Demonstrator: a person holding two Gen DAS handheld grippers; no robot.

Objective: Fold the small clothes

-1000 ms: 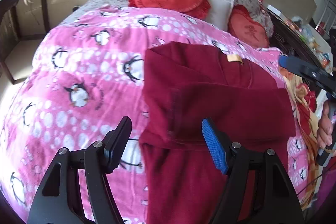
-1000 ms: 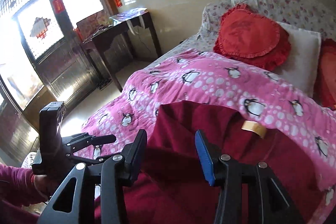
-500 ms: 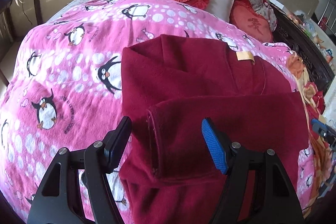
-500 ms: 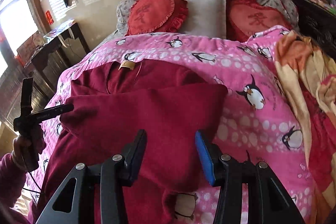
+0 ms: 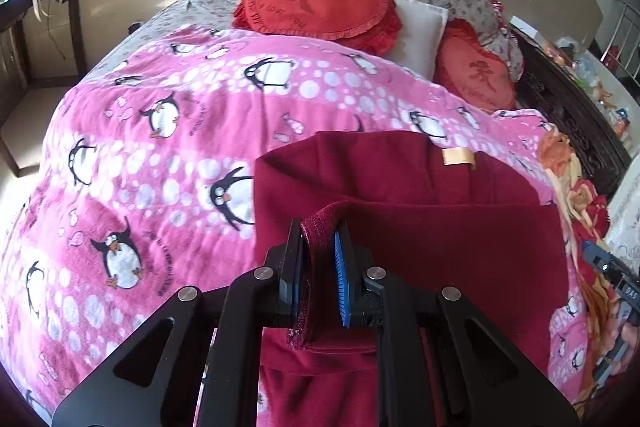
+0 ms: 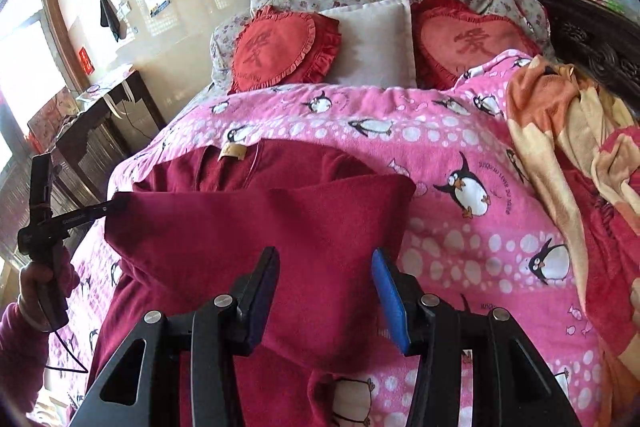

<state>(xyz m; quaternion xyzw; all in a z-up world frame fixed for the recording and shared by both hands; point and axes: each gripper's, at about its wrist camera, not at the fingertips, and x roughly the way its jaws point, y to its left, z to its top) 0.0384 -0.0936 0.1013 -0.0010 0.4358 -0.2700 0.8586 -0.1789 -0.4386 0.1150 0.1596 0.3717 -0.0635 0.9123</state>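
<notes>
A dark red garment [image 5: 440, 239] with a tan neck label [image 5: 458, 158] lies on the pink penguin blanket [image 5: 160, 167], its lower part folded up over the body. My left gripper [image 5: 318, 231] is shut on the hemmed left corner of that folded layer, which bunches between the pads. From the right wrist view, the same garment [image 6: 260, 227] fills the middle, and the left gripper [image 6: 114, 205] meets its left corner, held by a hand [image 6: 38, 287]. My right gripper [image 6: 324, 263] hovers open over the fold's right part, nothing pinched.
Two red heart cushions [image 6: 280, 47] [image 6: 468, 39] and a white pillow [image 6: 372, 39] lean at the bed's head. An orange and red blanket [image 6: 560, 131] is heaped on the right. A dark wooden desk [image 6: 100, 119] stands left of the bed, dark carved furniture [image 5: 568, 115] to the right.
My left gripper has moved forward and closed on the folded layer's left corner. The right wrist view swung from the room's left side onto the garment, then held still.
</notes>
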